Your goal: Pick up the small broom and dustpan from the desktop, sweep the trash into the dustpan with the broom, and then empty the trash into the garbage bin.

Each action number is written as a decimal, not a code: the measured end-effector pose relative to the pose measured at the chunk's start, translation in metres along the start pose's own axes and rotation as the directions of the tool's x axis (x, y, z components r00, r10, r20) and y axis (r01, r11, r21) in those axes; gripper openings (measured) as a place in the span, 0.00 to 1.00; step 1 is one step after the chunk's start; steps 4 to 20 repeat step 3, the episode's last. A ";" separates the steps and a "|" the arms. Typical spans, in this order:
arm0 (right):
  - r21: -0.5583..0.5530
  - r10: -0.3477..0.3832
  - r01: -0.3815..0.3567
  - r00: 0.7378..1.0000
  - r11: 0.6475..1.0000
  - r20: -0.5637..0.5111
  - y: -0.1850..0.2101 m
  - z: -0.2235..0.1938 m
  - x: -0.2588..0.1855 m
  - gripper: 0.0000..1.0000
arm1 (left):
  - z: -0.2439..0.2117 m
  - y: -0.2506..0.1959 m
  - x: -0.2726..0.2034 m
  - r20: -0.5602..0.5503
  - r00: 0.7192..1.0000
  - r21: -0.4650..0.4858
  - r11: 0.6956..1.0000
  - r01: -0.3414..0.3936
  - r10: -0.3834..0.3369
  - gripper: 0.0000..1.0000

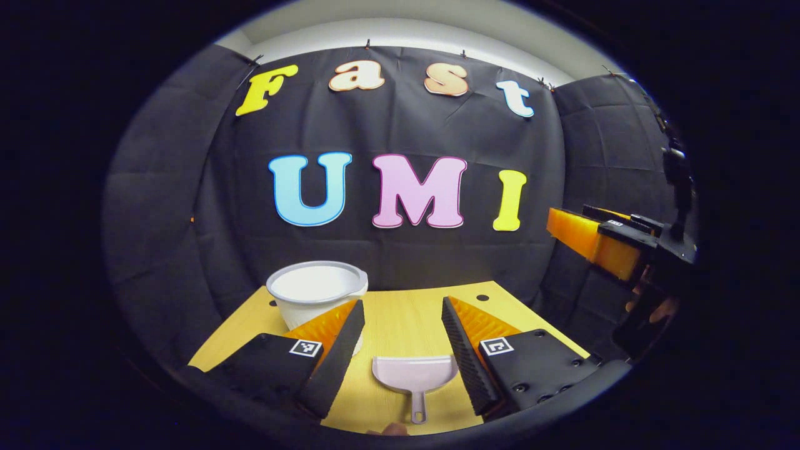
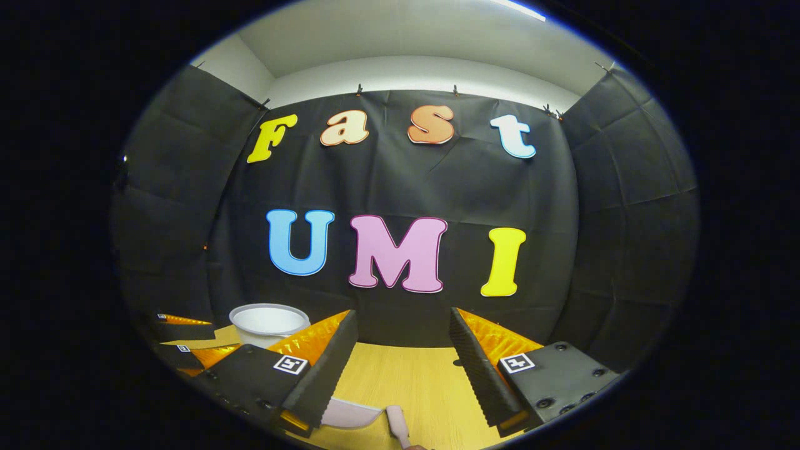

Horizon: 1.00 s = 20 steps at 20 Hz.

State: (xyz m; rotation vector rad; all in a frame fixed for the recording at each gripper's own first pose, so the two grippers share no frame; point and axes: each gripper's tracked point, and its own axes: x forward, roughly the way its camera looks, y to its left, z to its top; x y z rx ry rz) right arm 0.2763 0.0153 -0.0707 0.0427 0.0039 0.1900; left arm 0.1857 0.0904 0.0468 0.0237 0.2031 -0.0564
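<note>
Both the left gripper [image 1: 400, 356] and right gripper [image 2: 403, 369] hover wide apart and empty above the yellow wooden worktop [image 1: 400, 325]; a pale pink plastic dustpan [image 1: 414, 375] lies near, a white plastic bin [image 1: 315, 294] far left.

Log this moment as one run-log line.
left gripper: open above dustpan | right gripper: open | bin: rear-left | stage: pre-grasp

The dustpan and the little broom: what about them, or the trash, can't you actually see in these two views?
- Dustpan: in the right gripper view the right tool's finger hides part of its pan.
- Broom: cut off by the bottom edge of the right gripper view; bristles unseen.
- White bin: its inside is hidden by its rim.
- Trash: too small or hidden to make out.
</note>
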 end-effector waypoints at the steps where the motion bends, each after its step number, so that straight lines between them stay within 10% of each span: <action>1: 0.011 0.009 -0.009 1.000 1.000 -0.012 -0.001 0.000 0.006 0.92 | 0.003 0.000 -0.006 0.010 1.000 0.015 1.000 -0.008 0.008 0.75; 20: 0.022 0.007 -0.007 1.000 1.000 -0.016 -0.009 -0.001 0.010 0.92 | 0.014 0.000 -0.017 0.059 0.998 0.052 0.999 -0.015 0.012 0.75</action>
